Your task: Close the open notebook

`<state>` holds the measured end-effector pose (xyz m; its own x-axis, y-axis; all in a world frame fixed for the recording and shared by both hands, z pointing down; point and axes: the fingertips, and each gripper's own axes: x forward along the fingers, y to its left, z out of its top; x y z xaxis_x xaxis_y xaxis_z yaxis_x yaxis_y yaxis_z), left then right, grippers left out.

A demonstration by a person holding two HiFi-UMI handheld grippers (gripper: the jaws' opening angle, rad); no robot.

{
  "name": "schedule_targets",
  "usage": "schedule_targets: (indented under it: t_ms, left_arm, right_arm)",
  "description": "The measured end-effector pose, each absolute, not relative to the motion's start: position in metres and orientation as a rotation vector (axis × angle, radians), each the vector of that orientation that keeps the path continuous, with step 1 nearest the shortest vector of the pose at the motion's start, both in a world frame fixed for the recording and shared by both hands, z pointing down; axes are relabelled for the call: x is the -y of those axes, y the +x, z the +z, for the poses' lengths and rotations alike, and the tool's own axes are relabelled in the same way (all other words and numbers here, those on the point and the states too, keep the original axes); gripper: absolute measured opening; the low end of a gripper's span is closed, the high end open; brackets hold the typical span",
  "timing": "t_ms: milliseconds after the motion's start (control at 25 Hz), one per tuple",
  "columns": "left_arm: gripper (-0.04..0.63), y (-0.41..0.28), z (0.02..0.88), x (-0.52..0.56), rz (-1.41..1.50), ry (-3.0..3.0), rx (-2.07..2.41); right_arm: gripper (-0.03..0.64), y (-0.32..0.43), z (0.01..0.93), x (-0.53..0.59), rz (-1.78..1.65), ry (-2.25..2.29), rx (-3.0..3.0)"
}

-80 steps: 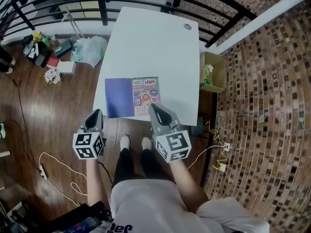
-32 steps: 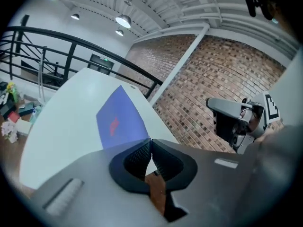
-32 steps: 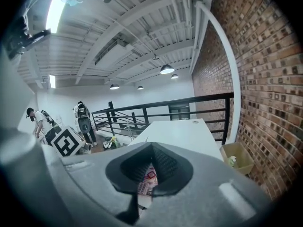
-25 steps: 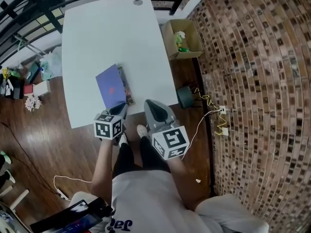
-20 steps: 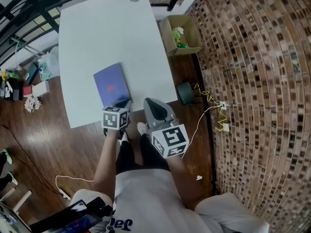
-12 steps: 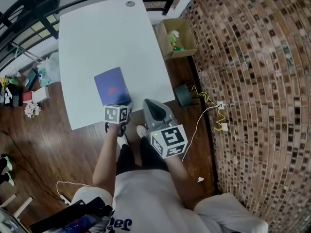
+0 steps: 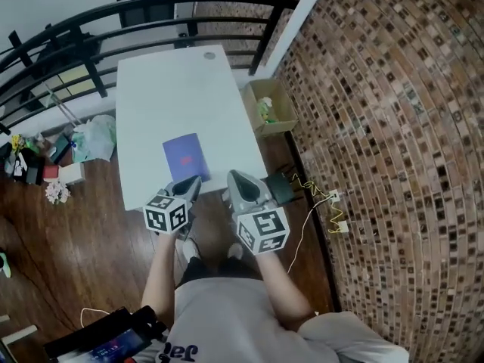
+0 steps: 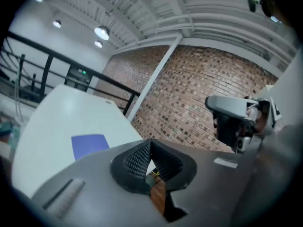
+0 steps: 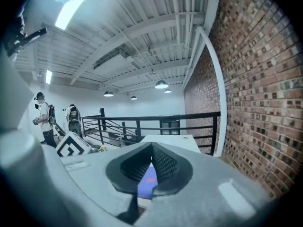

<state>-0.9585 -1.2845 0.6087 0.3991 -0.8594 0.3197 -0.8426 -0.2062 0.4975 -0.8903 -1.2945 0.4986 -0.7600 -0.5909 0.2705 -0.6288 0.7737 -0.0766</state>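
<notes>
White table [image 7: 166,89] | notebook [image 7: 186,157] now closed, flat | left tool [image 7: 192,181], right tool [image 7: 235,177] raised, closed, empty

Loft landing with a brick wall [image 7: 393,127] and a dark wooden floor [image 7: 68,225]

A white bench [image 7: 174,89] stands lengthwise on the floor; a black metal railing [image 7: 151,10] curves round its far end and left side; the brick wall fills the right, a white pillar [image 7: 299,17] slanting against it; a cardboard box [image 7: 287,104] sits just beside the bench's right edge; bags and small clutter [image 7: 91,138] lie at the left; cables [image 7: 321,199] trail near the wall; round lamps [image 9: 161,84] hang lit from a white ribbed ceiling [image 9: 142,37].
</notes>
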Motion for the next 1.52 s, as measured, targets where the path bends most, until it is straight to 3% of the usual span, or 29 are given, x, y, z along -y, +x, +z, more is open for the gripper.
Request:
schedule_targets:
  t_ms: [360,560,800,1080,1520]
  left_arm:
    - [0.017,-0.934,0.45,1.2,-0.023,2.221,2.062]
    - [0.017,-0.858,0.444,1.115,-0.192,2.128,2.161]
    - [0.017,-0.777,0.471,1.062,-0.058,2.024,2.164]
    - [0.017,-0.774,0.412,1.025,-0.051,2.113,2.28]
    - [0.017,-0.787,0.402,0.985,-0.095,2.049,2.364]
  right_arm:
    - [-0.009,-0.842,0.435,1.232,0.048,0.862,2.942]
    - [-0.009,-0.762,0.472,1.158,0.111,0.828,2.898]
    - [-0.009,-0.692,0.491,1.111,0.234,0.741,2.848]
    - [-0.009,-0.685,0.411,1.082,0.018,0.798,2.986]
    - [-0.009,-0.7,0.407,1.041,-0.019,0.736,2.962]
